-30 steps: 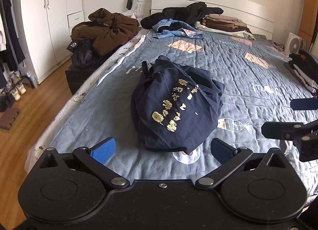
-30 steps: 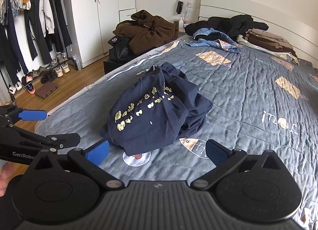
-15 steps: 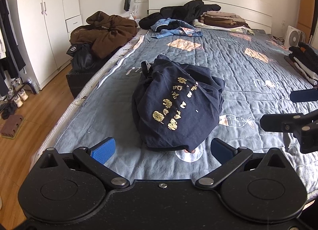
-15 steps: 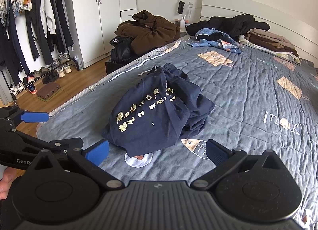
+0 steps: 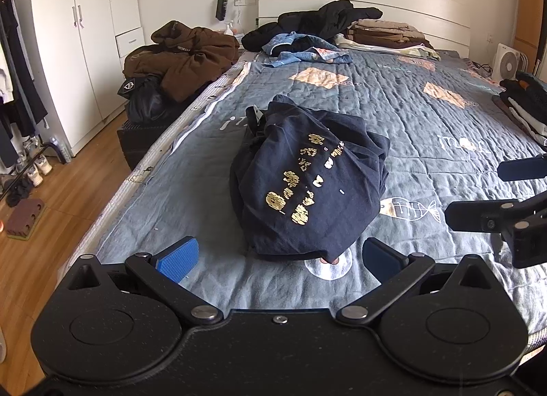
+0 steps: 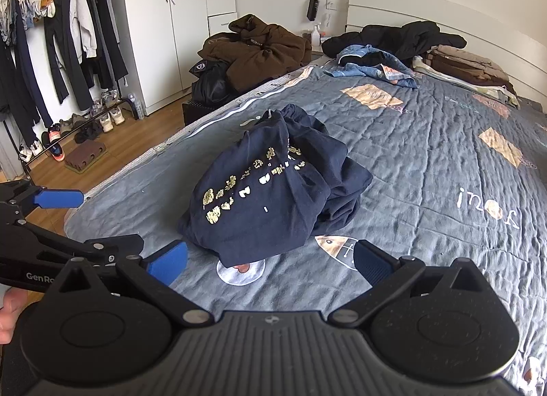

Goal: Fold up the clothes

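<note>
Meanwhile, these points were noted:
Garment: the navy sweatshirt [image 5: 307, 187] with gold print was seen bunched in a loose heap on the grey-blue bedspread [image 5: 427, 129], near the foot of the bed, not folded.
Left gripper: the left gripper [image 5: 275, 257] was held with jaws spread wide, nothing between them, just short of the heap's near edge.
Right gripper: the right gripper [image 6: 270, 264] was likewise released and empty, set beside the left one.
Change: over the last second the view was shifted only slightly; the heap was left as it lay and no cloth was taken up.
Meaning: no fold was advanced in that second; the sweatshirt was judged to need spreading flat.
Other clothes: a folded stack [image 5: 386, 31] was seen by the headboard.
</note>
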`<action>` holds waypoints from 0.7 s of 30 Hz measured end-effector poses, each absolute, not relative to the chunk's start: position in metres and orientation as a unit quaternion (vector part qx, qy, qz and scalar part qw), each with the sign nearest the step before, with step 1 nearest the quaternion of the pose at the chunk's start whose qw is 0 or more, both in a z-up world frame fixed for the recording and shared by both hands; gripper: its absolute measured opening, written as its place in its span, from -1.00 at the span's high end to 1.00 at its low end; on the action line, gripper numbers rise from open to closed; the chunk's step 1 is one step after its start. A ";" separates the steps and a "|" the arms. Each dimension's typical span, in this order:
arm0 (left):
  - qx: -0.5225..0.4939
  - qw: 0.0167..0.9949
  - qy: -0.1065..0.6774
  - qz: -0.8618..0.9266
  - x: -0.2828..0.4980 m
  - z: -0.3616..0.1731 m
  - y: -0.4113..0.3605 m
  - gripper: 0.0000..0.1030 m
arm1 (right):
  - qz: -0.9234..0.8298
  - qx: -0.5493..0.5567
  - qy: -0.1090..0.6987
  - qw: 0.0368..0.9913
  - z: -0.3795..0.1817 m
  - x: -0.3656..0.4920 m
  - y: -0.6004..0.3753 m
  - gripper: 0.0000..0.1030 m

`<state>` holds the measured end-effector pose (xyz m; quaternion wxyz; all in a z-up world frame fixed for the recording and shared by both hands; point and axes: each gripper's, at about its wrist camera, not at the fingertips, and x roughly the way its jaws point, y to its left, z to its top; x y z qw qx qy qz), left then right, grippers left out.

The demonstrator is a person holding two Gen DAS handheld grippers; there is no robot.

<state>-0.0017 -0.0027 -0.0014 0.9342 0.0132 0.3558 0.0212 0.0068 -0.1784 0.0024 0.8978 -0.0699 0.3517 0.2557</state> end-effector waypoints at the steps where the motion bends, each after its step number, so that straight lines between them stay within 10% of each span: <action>1: 0.015 0.934 0.356 0.022 -0.002 -0.001 -0.003 -1.00 | 0.255 -0.068 0.353 0.898 0.002 0.007 -0.178 -1.00; 21: 0.023 0.937 0.349 0.023 -0.001 0.001 -0.005 -1.00 | 0.259 -0.066 0.374 0.888 -0.009 0.021 -0.173 -1.00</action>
